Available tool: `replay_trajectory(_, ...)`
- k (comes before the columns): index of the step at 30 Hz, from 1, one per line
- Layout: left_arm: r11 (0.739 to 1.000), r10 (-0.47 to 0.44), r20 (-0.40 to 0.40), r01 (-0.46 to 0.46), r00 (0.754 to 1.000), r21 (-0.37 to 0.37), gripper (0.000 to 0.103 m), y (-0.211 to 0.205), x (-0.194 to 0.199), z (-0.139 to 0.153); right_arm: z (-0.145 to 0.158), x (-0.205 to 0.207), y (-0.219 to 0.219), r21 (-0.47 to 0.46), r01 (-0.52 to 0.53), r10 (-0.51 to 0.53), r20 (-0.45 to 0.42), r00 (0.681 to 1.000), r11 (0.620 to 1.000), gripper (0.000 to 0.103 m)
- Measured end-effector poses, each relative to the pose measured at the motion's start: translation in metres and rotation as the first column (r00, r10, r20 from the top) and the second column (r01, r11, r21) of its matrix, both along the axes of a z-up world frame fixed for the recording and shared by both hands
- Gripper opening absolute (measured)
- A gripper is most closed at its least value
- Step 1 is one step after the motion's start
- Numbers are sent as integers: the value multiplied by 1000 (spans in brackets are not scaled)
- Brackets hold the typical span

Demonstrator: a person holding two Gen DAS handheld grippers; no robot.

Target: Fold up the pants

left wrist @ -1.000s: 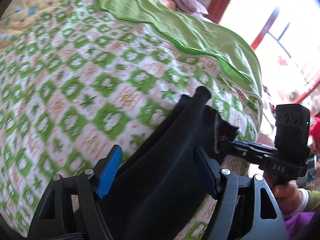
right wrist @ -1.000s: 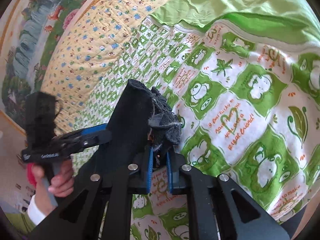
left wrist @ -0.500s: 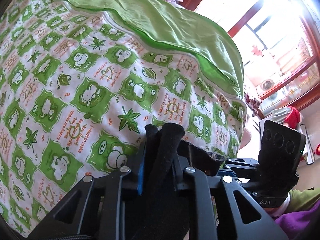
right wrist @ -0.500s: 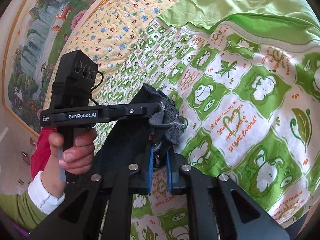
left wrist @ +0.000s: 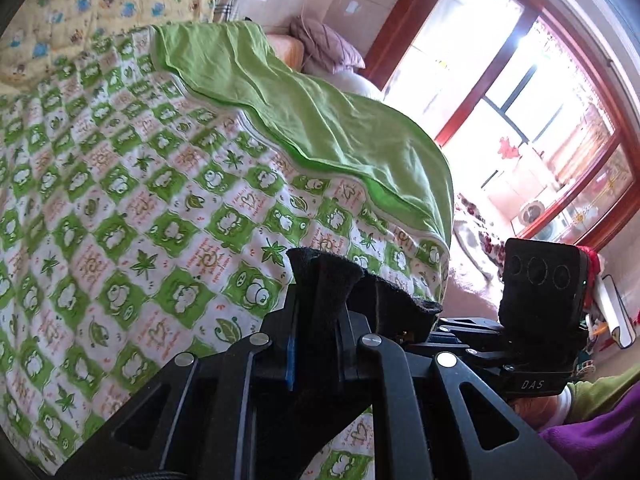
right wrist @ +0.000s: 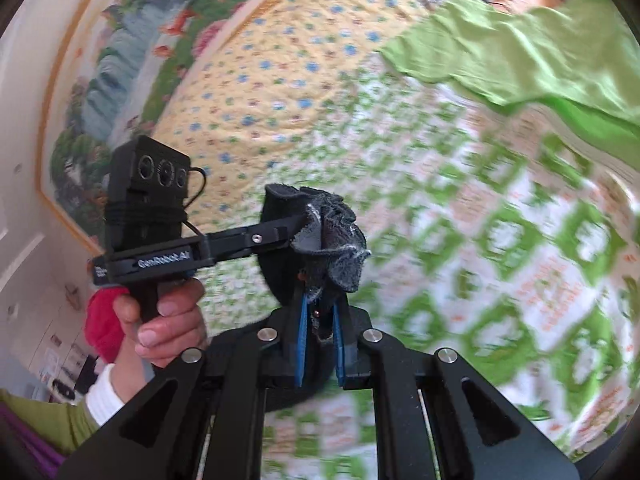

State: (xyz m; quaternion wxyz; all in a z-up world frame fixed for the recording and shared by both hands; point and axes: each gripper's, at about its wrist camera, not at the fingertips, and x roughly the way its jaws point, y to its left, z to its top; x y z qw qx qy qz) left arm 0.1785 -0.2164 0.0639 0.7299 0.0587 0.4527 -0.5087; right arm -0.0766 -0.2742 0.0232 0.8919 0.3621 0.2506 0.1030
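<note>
Left gripper (left wrist: 316, 356) closed on pants (left wrist: 320, 300) since a second ago; both jaws pinched cloth, I lifted it off bed (left wrist: 120, 208); right gripper (right wrist: 320, 344) held.

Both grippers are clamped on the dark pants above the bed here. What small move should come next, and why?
Probably carry the held edge forward and lower it toward the frog-print quilt. The left gripper and right gripper are each shut on a bunch of the black pants, side by side, with the fabric raised off the bed, so nothing is laid flat yet.
</note>
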Motion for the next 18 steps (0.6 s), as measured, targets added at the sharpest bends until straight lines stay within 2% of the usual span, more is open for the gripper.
replay_trajectory(4, 995, 72, 0, -72, 997, -62, 13, 41, -4, 12, 17, 16, 29, 11, -110, 110, 50, 993, 994, 12)
replay_trajectory(10, 979, 171, 22, -168, 985, -113, 12, 100, -19, 17, 21, 42, 80, 4, -250, 249, 56, 967, 968, 12)
replay_trajectory(12, 972, 208, 26, -203, 978, -119, 12, 119, -23, 14, 20, 48, 94, -1, -279, 279, 49, 959, 960, 12)
replay_trajectory(18, 941, 309, -38, -311, 950, -136, 12, 178, -30, -15, 5, 62, 130, -13, -384, 383, -6, 924, 923, 12)
